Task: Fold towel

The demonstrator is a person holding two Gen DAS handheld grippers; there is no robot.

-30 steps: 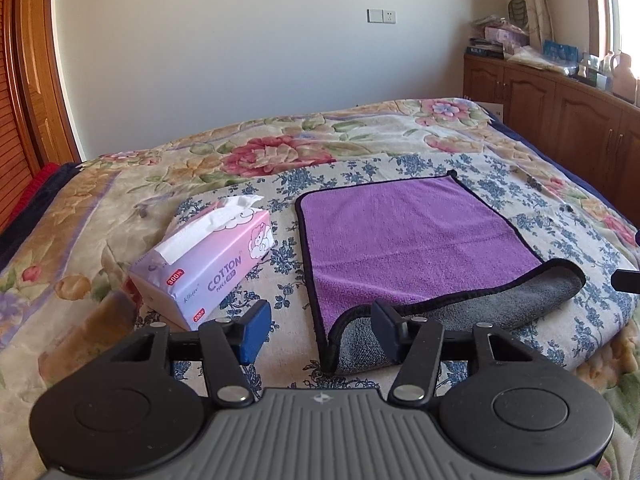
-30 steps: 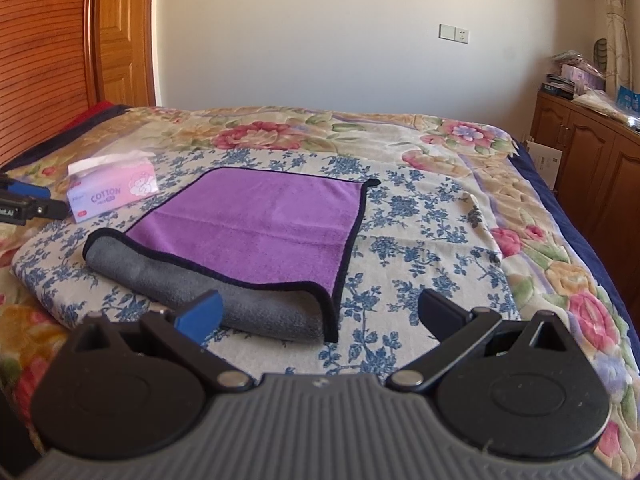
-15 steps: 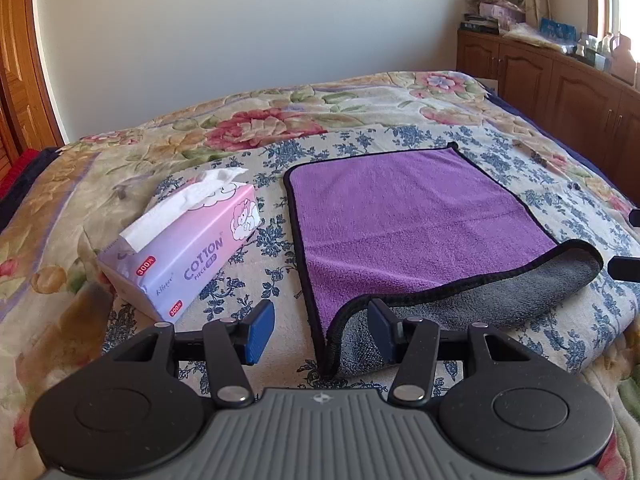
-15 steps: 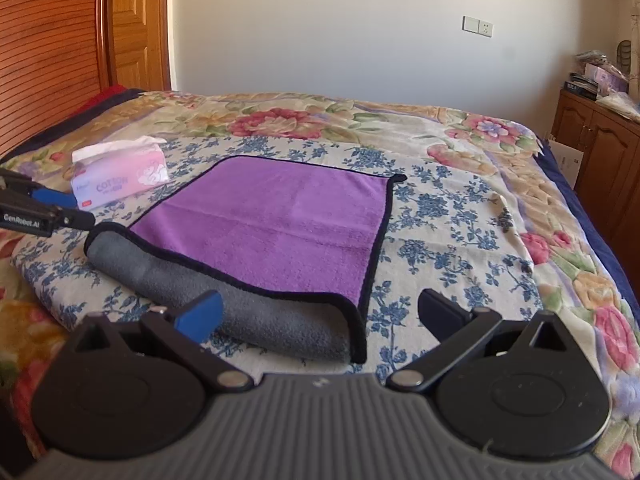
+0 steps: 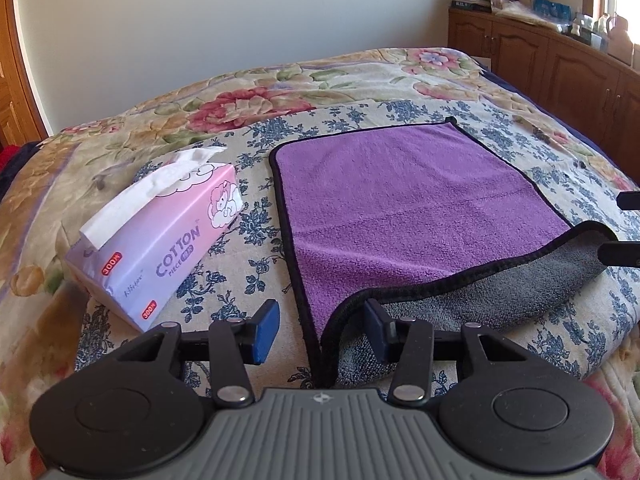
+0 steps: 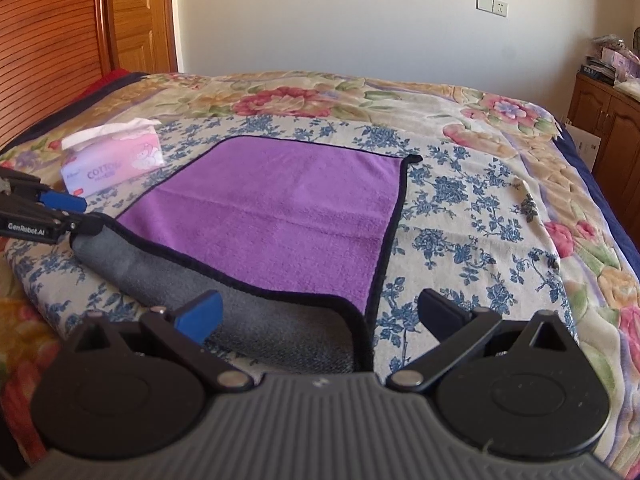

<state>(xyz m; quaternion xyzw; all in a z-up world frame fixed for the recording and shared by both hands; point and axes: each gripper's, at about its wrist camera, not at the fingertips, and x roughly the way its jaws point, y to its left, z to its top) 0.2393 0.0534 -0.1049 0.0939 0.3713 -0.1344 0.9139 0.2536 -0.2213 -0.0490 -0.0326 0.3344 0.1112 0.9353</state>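
A purple towel point(image 5: 404, 204) with black trim lies flat on the floral bed; it also shows in the right wrist view point(image 6: 280, 216). Its near edge is rolled over, showing the grey underside point(image 5: 492, 300) point(image 6: 224, 288). My left gripper point(image 5: 320, 330) is open, its jaws straddling the towel's near left corner. My right gripper point(image 6: 320, 316) is open wide, its jaws either side of the near right corner. The left gripper's fingers point(image 6: 60, 200) show at the left edge of the right wrist view, and the right gripper's fingers point(image 5: 624, 254) at the right edge of the left wrist view.
A pink tissue box point(image 5: 160, 248) point(image 6: 112, 162) stands on the bed just left of the towel. Wooden cabinets point(image 5: 560, 68) line the right wall. A wooden door point(image 6: 132, 16) is at the back left. The bedspread point(image 6: 480, 208) stretches right of the towel.
Both grippers have moved forward and down toward the towel's near edge. Their jaws now sit at its two near corners. Both stay open.
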